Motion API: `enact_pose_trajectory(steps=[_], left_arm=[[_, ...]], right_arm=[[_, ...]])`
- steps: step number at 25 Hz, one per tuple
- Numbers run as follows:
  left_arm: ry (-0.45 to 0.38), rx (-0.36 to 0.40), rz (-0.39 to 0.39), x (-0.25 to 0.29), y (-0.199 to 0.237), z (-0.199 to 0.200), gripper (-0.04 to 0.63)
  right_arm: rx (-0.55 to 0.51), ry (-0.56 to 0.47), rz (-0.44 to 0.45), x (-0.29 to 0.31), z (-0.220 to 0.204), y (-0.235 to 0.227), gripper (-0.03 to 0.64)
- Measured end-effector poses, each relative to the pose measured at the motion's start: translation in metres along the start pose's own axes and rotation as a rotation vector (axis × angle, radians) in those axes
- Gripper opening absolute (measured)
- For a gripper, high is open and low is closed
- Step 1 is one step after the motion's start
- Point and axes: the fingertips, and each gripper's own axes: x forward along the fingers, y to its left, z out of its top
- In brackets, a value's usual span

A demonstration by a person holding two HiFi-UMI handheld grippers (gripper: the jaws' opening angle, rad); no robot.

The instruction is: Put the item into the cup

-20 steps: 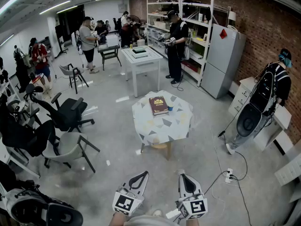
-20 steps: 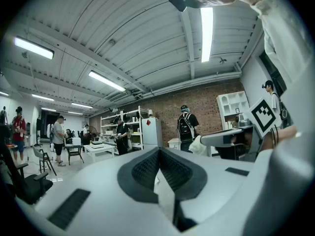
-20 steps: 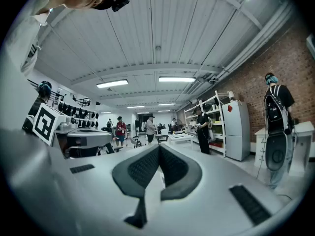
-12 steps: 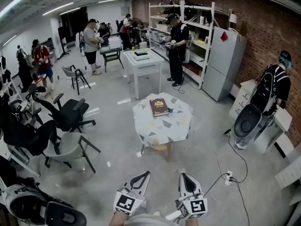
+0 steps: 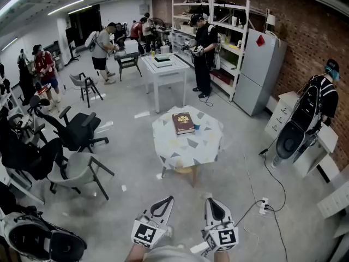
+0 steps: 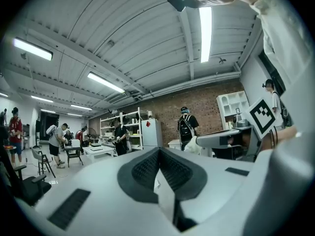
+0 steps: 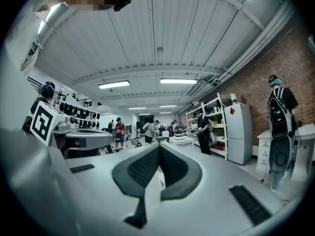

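A small round table [image 5: 188, 146] with a patterned cloth stands a few steps ahead of me in the head view. A dark red book [image 5: 183, 123] lies on it, with a small blue cup [image 5: 197, 127] just to the book's right. Both grippers are held low at the bottom of that view, far from the table. My left gripper [image 5: 163, 202] is shut with nothing between its fingers, and my right gripper [image 5: 212, 203] is shut and empty too. In the left gripper view the left gripper [image 6: 158, 152] points up into the room. In the right gripper view the right gripper [image 7: 158, 149] does the same.
Black and grey office chairs [image 5: 76, 132] stand at the left. A white table [image 5: 163, 67], shelves and a grey fridge [image 5: 260, 70] are further back, with several people around. A person [image 5: 322, 94] stands at the right. A cable and power strip [image 5: 264, 203] lie on the floor.
Both grippers have stayed shut and almost still. The people at the back of the room have shifted a little, and my view has barely moved.
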Motion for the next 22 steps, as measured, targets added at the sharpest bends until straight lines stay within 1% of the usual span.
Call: enact_pose_trajectory(steps=[4, 8, 15, 22], left_arm=[[0.002, -0.013, -0.013, 0.014, 0.012, -0.008, 0.012], [-0.008, -0.002, -0.025, 0.027, 0.031, -0.009, 0.012], [0.007, -0.028, -0.055, 0.055, 0.061, -0.019, 0.012], [0.023, -0.052, -0.094, 0.082, 0.095, -0.029, 0.012]], right_arm=[[-0.005, 0.001, -0.012, 0.015, -0.002, -0.004, 0.005], [-0.006, 0.020, -0.033, 0.034, -0.005, -0.008, 0.005], [-0.010, 0.029, -0.052, 0.071, -0.007, -0.014, 0.005], [-0.024, 0.040, -0.092, 0.110, -0.007, -0.016, 0.005]])
